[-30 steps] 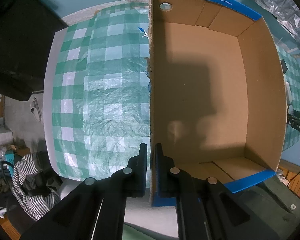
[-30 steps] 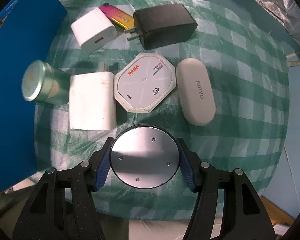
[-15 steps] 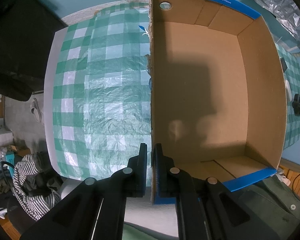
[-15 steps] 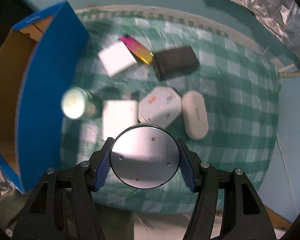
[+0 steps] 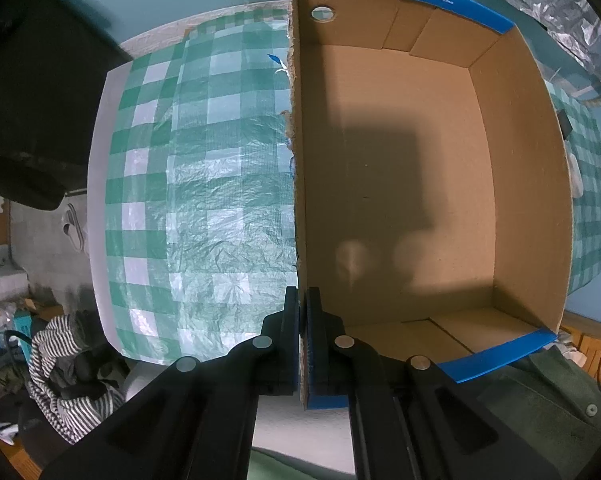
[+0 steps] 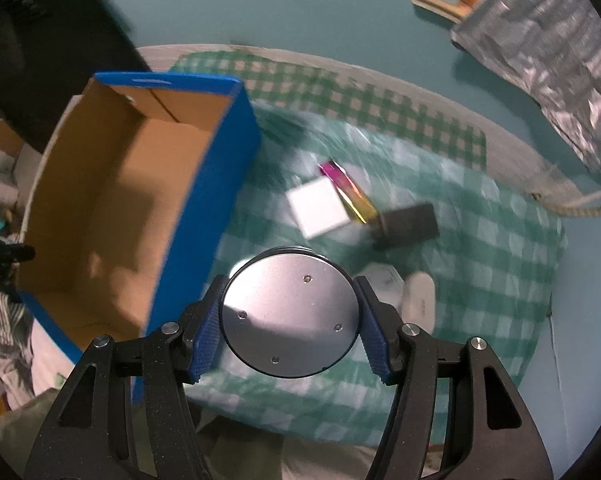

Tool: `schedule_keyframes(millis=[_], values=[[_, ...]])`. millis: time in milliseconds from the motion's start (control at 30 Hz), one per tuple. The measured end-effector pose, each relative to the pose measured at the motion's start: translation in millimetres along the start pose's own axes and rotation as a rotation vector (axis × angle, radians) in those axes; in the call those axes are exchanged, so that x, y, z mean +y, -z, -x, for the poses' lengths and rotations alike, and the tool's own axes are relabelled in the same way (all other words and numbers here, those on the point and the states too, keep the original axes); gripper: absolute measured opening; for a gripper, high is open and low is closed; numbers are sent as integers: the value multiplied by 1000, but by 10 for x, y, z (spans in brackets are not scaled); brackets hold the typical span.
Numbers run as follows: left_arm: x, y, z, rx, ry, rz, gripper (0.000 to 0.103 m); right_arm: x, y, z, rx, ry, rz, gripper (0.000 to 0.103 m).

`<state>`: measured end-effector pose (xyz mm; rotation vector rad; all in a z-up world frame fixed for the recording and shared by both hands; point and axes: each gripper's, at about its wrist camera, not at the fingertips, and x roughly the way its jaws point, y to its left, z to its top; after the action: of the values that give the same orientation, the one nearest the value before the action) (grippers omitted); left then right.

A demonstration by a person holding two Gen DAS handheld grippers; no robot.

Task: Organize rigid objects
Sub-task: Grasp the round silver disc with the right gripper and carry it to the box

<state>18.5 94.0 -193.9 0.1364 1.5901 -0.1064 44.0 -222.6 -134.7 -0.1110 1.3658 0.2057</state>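
Note:
My left gripper (image 5: 302, 300) is shut on the left wall of the open cardboard box (image 5: 400, 184), which has blue outer sides and nothing inside. My right gripper (image 6: 288, 312) is shut on a round silver metal disc (image 6: 288, 312) and holds it high above the checked cloth, to the right of the box (image 6: 204, 208). Below it lie a white square charger (image 6: 318, 208), an iridescent pink-yellow lighter (image 6: 346, 192), a black power adapter (image 6: 406, 224) and a white oval case (image 6: 418, 304), partly hidden by the disc.
A green-and-white checked cloth (image 5: 204, 184) covers the table. A silver foil bag (image 6: 548, 44) lies at the far right. Striped clothing (image 5: 64, 364) lies on the floor left of the table. The teal floor shows behind the table.
My right gripper has risen and swung left with the disc, so the items look smaller and the box comes into view. The left gripper stays put on the box wall.

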Motion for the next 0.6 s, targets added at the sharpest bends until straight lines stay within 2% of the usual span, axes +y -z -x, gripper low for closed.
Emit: schedule_keyframes(millis=[600], values=[[21,5,9,1,9,8,3,752,-445,-137,-3,-45,162,62]])
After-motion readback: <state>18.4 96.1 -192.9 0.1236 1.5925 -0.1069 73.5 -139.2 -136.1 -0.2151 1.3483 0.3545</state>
